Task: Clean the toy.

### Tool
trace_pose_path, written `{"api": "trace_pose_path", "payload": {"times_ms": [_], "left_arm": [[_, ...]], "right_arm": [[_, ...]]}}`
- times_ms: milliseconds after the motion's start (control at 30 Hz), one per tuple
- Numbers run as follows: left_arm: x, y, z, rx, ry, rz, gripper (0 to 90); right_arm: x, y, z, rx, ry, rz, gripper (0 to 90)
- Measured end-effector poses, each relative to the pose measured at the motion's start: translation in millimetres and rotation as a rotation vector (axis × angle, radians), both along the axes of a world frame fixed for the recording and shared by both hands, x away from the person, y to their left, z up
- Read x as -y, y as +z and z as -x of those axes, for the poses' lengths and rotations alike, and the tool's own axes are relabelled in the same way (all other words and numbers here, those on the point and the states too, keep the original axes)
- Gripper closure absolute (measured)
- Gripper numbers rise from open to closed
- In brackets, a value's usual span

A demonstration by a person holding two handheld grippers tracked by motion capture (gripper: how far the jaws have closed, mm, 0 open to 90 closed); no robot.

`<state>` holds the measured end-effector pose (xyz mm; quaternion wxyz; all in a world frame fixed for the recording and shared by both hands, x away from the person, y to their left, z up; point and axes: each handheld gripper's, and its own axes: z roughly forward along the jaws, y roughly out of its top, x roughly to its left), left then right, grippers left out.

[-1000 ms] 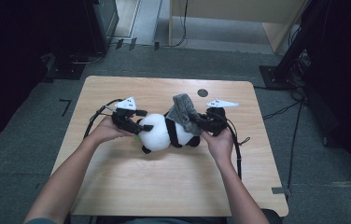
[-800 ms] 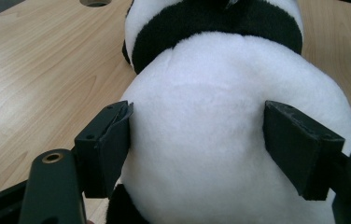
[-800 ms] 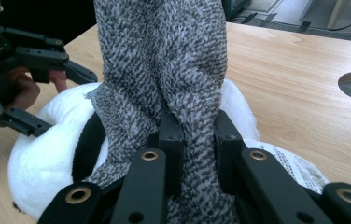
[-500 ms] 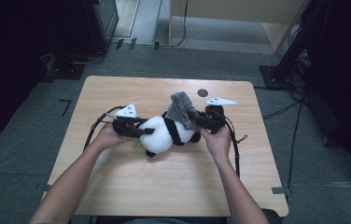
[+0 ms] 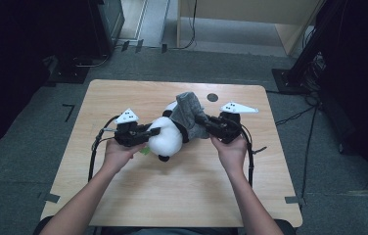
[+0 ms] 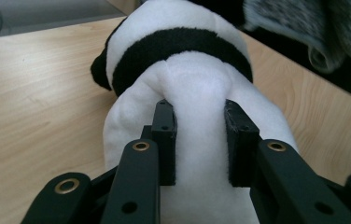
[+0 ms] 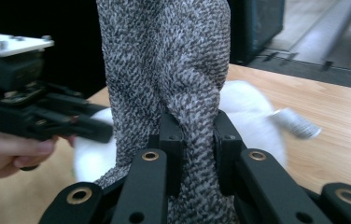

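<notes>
While the left gripper point(image 5: 153, 132) has just been closing, its jaws now pinch a fold of white plush on the panda point(image 6: 183, 93), which sits near the middle of the table point(image 5: 123, 196), slightly toward the far edge. The right gripper point(image 5: 200, 120) is clamped on the grey cloth point(image 7: 164, 60), which drapes over the panda's far side. Both grippers face each other across the toy. Bare wood lies open toward the near edge and on both sides; the far edge is closer, with a small dark hole point(image 5: 212, 97) just beyond the cloth.
</notes>
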<state>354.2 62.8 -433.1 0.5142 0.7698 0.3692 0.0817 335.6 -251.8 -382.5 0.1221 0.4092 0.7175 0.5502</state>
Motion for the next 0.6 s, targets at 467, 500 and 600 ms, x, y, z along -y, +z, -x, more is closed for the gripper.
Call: {"api": "trace_pose_path", "payload": {"times_ms": [467,500,600], "left_arm": [[22.2,-29.4,28.3,-0.01,0.039,-0.023,64.6],[22.2,-29.3,28.3,-0.006,0.041,-0.031,62.2],[20.5,-28.1,26.6,-0.005,0.021,-0.042,53.5]], "right_arm": [[-11.3,-41.7,-6.7,-0.121,0.007,0.103,79.3],[-11.7,-45.9,-8.4,-0.128,0.006,0.111,79.3],[-10.5,-50.6,-11.0,-0.136,0.005,0.11,79.5]]}}
